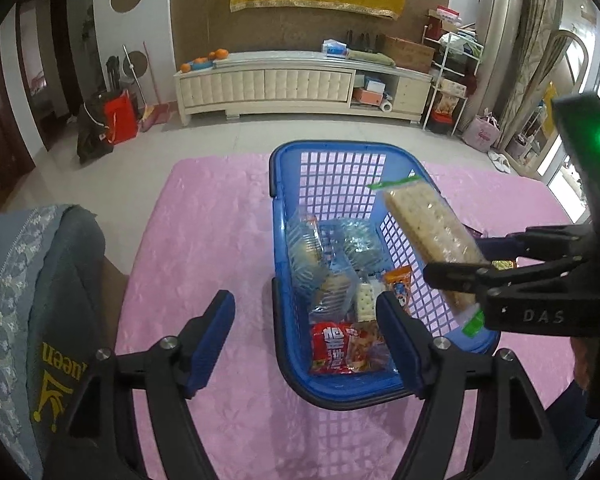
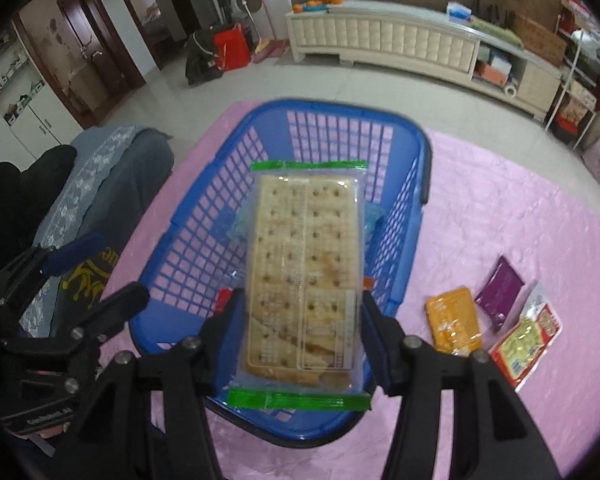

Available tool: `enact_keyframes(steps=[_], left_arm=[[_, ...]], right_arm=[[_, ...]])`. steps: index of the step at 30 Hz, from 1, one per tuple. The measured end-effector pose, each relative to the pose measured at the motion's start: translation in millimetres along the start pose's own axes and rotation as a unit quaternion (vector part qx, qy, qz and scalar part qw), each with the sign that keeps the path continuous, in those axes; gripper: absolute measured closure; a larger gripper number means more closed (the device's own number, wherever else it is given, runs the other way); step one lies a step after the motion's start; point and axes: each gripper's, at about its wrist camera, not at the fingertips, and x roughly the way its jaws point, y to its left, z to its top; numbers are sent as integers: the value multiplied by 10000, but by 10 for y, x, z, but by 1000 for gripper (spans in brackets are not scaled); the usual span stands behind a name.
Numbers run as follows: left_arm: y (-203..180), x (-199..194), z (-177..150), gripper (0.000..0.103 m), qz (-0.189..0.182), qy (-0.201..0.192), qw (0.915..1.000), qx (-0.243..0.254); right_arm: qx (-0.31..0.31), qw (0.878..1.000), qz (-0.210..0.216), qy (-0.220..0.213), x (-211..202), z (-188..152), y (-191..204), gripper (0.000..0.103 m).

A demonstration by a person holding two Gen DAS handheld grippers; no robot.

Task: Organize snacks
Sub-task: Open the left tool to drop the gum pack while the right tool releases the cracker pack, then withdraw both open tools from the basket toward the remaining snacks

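Note:
A blue plastic basket (image 1: 284,216) (image 2: 204,208) stands on the pink tablecloth (image 1: 204,240). It holds several snacks, among them a red packet (image 1: 340,348) and clear-wrapped packs (image 1: 320,248). My right gripper (image 2: 300,308) (image 1: 476,260) is shut on a long cracker pack (image 2: 304,264) (image 1: 432,232) with green end seals, held over the basket's right side. My left gripper (image 1: 306,320) (image 2: 100,276) is open with nothing between its blue pads, low over the basket's near left wall. An orange packet (image 2: 454,320), a purple packet (image 2: 500,288) and a red-and-yellow packet (image 2: 528,340) lie on the cloth to the right of the basket.
A chair with a grey-blue cover (image 1: 40,300) (image 2: 100,176) stands against the table's left side. Beyond the table lie a tiled floor and a long cream cabinet (image 1: 268,84). The cloth to the left of the basket is bare.

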Motion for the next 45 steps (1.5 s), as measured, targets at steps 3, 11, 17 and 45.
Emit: enact_keyframes(steps=[3,11,17,45], left_arm=[[33,7,-20,32,7,34,10000,-57],[55,-115,-82,32,-6,-28,10000,-93],[-16,-224,-125,32,39,-60,10000,-39],[-1348,-732,10,21,-251,-490,9936,991]], right_arm=[[-28,9999,-106,4,42,-9,19,44],[-106,9998,-159,-45,45,-31,48,21],[-266,9986,-330,-330,-182,-105,137,6],[116,9939,-549,-952,-1336,-746,-732,6]])
